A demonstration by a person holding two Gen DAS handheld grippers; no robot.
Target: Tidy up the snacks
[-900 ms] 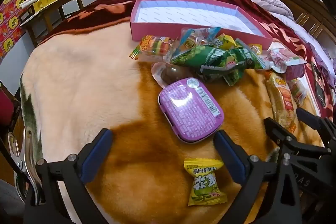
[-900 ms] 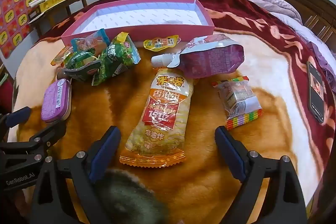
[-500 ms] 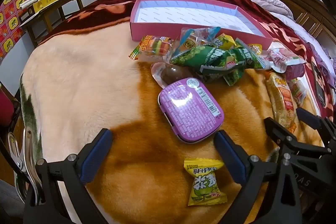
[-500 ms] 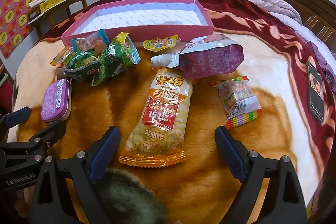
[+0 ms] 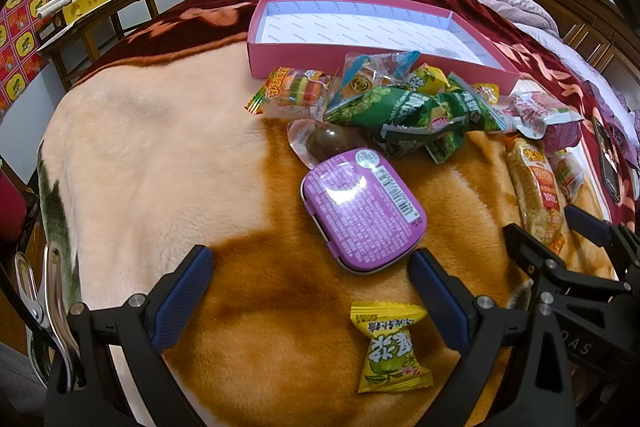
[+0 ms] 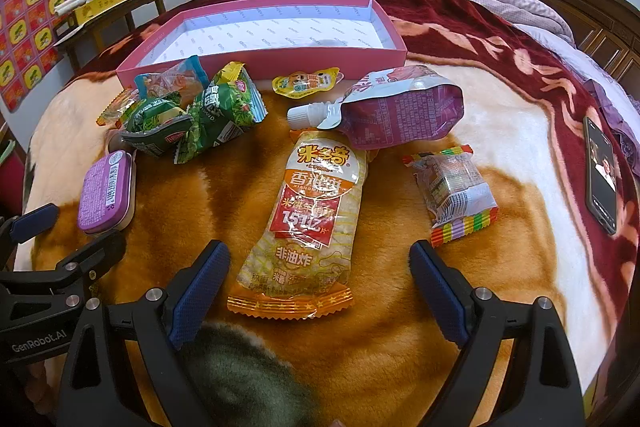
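Presently: snacks loose on the bed blanket (image 6: pixel 500 115), pink box (image 6: pixel 264 57) empty behind them; nothing gripped.

Left gripper (image 5: pixel 310 291) hovers with jaws spread wide, purple tin (image 5: pixel 362 209) just ahead and a yellow candy (image 5: pixel 390 345) between the fingers. Right gripper (image 6: pixel 320 287) likewise wide apart, straddling the tail of the rice-cracker bag (image 6: pixel 312 223). Risks, judged: the soft plush may let the flat tin sink and slip from the pads; the crinkly bag could buckle if pinched at its seal; the grippers sit near each other and may collide.
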